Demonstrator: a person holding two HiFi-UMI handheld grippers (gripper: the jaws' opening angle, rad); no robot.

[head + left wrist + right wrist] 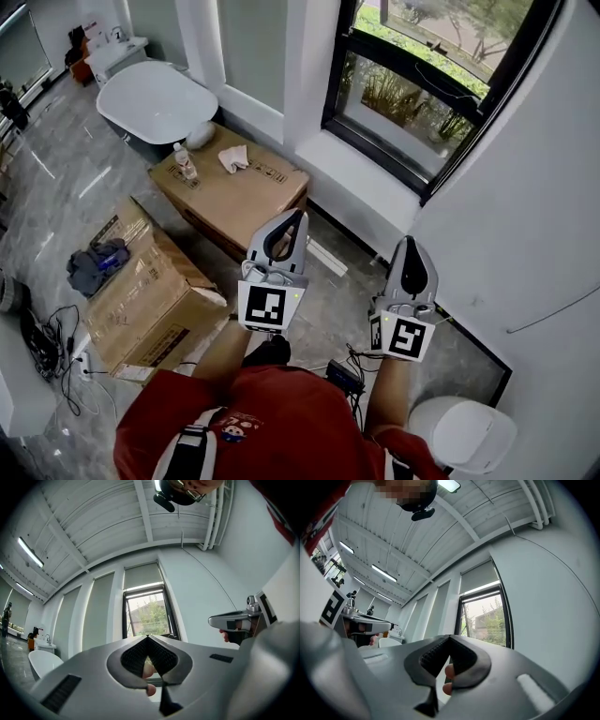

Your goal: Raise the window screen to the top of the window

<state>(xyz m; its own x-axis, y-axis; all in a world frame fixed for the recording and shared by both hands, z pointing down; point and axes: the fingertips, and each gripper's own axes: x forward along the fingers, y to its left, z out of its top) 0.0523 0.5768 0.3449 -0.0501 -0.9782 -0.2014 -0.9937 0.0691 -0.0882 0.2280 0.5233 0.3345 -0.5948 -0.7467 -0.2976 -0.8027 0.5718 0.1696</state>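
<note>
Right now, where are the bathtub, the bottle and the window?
bathtub (150, 98), head view, its white top.
bottle (185, 164), head view, its middle.
window (398, 108), head view, lower glass pane.

A person in a red shirt (253, 412) stands on a grey marble floor (66, 178), holding the left tool (298, 215) and the right tool (410, 240) out toward a dark-framed window (422, 84). Both tools have their jaws together with nothing between them. Left of the tools, a cardboard box (246, 192) carries a plastic bottle (185, 161) and a crumpled white cloth (232, 157). A second, tilted box (150, 295) nearer the person has a blue-grey cloth (97, 263) on it. A white bathtub (155, 98) stands beyond the boxes. Cables (56, 347) lie at the lower left.
</note>
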